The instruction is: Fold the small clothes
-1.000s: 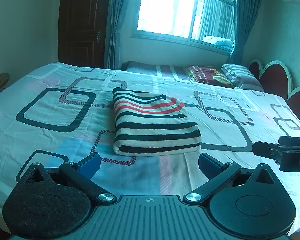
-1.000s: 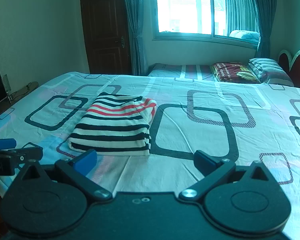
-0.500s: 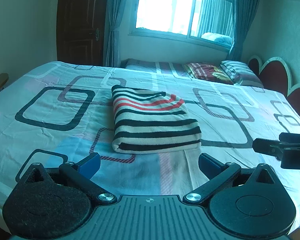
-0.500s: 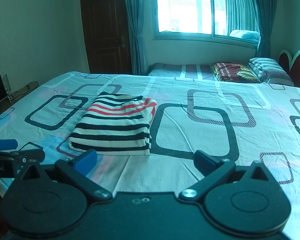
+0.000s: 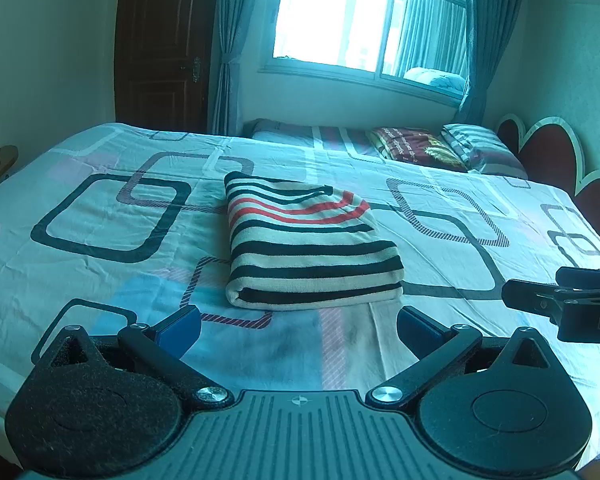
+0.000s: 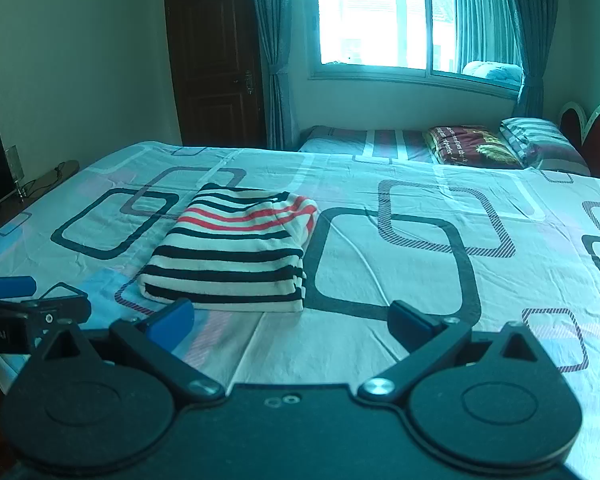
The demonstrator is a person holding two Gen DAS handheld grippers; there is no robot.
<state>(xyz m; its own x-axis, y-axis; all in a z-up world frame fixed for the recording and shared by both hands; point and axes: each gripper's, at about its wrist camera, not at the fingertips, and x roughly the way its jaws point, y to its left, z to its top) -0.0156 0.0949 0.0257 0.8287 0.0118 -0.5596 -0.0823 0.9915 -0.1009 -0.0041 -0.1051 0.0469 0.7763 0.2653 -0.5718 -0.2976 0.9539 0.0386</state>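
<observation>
- We are holding the left hand-held gripper (image 5: 298,326) low over the near edge of the bed (image 5: 100,264), its blue-padded fingers (image 5: 179,323) spread wide and gripping nothing.
- We are holding the right hand-held gripper (image 6: 291,322) the same way, its jaws wide apart and empty, just beside the left one, which is showing at the left edge of the right wrist view.
- The folded knit garment with black, white and red stripes (image 5: 306,246) is lying flat on the patterned pale-blue bedsheet (image 6: 380,272), near the fingertips of both grippers but touching neither.
- Nothing is standing between the grippers and the garment; only bare sheet is lying there.
- Further back, a dark red printed pillow (image 5: 414,147) and a striped pillow (image 5: 478,150) are resting at the far side of the bed, beside a red heart-shaped headboard (image 5: 556,168).
- A bright window with teal curtains (image 6: 412,20) and a dark wooden door (image 6: 216,60) are filling the far wall.
- Compared with a second ago, the garment is lying in the same spot and shape; in the left view it is sitting slightly lower, while the right view is looking unchanged, both grippers equally spread.
</observation>
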